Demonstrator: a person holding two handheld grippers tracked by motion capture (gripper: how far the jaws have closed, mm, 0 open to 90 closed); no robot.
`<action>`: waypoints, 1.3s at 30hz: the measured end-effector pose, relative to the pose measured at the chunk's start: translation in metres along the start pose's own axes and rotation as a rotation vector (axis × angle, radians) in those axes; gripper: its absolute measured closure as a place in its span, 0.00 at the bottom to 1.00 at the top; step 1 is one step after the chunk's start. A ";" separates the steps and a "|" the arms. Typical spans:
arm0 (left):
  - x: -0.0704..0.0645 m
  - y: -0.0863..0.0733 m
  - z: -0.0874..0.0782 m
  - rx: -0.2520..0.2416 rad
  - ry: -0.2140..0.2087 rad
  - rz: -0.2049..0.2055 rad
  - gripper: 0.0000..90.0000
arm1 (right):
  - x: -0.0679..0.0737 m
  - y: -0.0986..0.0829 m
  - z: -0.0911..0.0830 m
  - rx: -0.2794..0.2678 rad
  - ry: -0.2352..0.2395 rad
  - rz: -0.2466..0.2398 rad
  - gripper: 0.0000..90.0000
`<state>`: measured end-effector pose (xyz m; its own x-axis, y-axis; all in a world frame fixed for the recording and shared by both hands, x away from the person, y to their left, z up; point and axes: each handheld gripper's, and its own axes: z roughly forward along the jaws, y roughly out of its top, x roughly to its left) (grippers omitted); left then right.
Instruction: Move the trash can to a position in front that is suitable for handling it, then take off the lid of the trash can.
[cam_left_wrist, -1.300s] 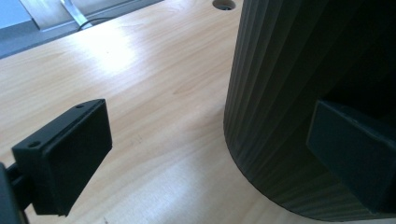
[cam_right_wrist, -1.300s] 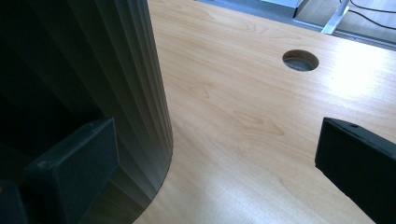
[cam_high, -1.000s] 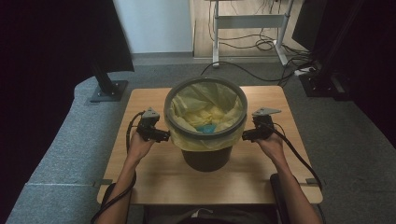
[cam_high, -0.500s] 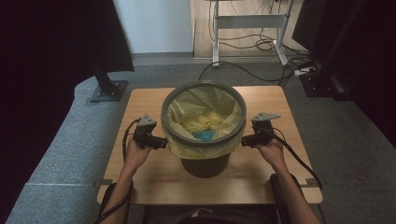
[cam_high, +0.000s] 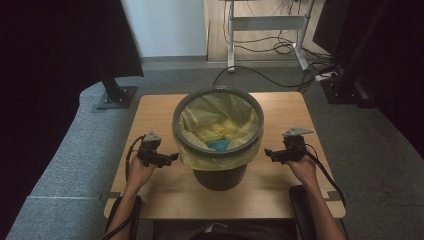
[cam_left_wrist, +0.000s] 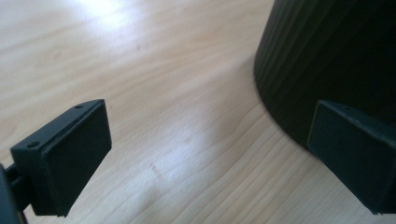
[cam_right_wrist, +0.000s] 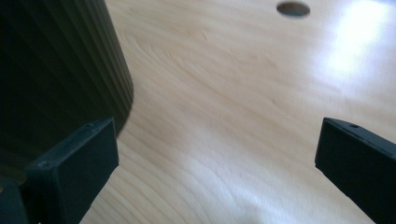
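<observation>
A dark ribbed bin (cam_high: 218, 172) lined with a yellow bag (cam_high: 216, 121) stands in the middle of the wooden desk (cam_high: 280, 107). The left gripper (cam_high: 170, 158) and the right gripper (cam_high: 268, 152) sit on either side of it, apart from its wall, each with its jaws spread wide and holding nothing. Something blue (cam_high: 218, 145) lies inside the bag.

High view: dim, slightly soft overall, with dark, murky side margins; the table (cam_high: 280, 107) is evenly lit from above. Left gripper view: a bright glare patch lies on the wood far beyond the left gripper (cam_left_wrist: 210, 154), whose near jaws are mildly blurred. Right gripper view: glare sits ahead of the right gripper (cam_right_wrist: 219, 168); the bin (cam_right_wrist: 56, 70) beside it stands in deep shadow.
</observation>
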<state>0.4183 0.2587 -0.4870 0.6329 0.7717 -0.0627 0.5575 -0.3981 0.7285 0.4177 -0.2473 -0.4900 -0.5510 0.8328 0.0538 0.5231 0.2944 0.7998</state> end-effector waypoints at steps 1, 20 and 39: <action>0.003 -0.003 0.002 0.006 0.000 -0.008 0.00 | -0.002 -0.002 0.000 0.007 -0.003 0.005 0.00; 0.015 -0.032 0.034 0.123 0.030 -0.007 0.00 | -0.044 -0.059 0.010 0.132 -0.112 0.074 0.00; 0.017 -0.040 0.042 0.128 0.065 -0.005 0.00 | -0.044 -0.072 0.012 0.126 -0.128 0.046 0.00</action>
<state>0.4298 0.2666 -0.5458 0.5959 0.8028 -0.0187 0.6270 -0.4507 0.6354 0.4121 -0.2992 -0.5575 -0.4418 0.8971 0.0053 0.6271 0.3046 0.7169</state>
